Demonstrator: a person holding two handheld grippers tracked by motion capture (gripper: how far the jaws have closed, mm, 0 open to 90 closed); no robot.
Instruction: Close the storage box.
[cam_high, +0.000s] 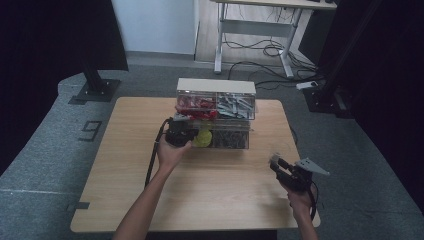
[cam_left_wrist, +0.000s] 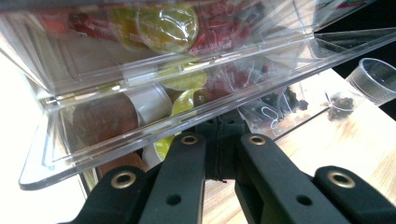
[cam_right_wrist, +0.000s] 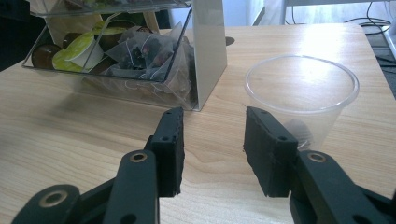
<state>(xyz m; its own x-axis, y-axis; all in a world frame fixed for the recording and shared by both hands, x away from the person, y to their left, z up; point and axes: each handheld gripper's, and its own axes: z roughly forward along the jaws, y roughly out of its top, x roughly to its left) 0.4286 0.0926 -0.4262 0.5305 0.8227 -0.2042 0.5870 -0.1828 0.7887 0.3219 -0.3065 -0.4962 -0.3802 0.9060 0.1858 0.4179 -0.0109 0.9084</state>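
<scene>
Fingers of the left gripper (cam_high: 186, 131), seen from the high view, were pressed up against the lower front of a clear organizer (cam_high: 216, 112) at the far middle of the table (cam_high: 125, 165), beside a yellow-green pod (cam_high: 202, 138). Its upper bins held red packets (cam_high: 195, 105) on the left and grey packets (cam_high: 235, 105) on the right. Over by the near right edge the right gripper (cam_high: 276, 161) hung above bare wood, well apart from the organizer, jaws partly apart. On the floor left of the table a marking read like a "9" (cam_high: 91, 130).

From the left gripper view, both fingers (cam_left_wrist: 187, 163) lay together, shut, with the clear flap (cam_left_wrist: 140, 112) of the lower bin right above their tips; whether any part of it was pinched I could not tell. Behind the flap sat pods (cam_left_wrist: 168, 25) in yellow-green and brown. Tea bags (cam_left_wrist: 275, 105) lay further right, and a clear cup (cam_left_wrist: 376, 79) stood on the wood beyond.

From the right gripper view, the two fingers (cam_right_wrist: 170, 144) stood roughly halfway open with nothing between them, only table. A cup (cam_right_wrist: 303, 88) stood just beyond the right pad, upright, something small and dark at its bottom. To the far left the organizer's lower bin (cam_right_wrist: 208, 56) held pods (cam_right_wrist: 77, 51) and tea bags (cam_right_wrist: 149, 53). No label was readable
</scene>
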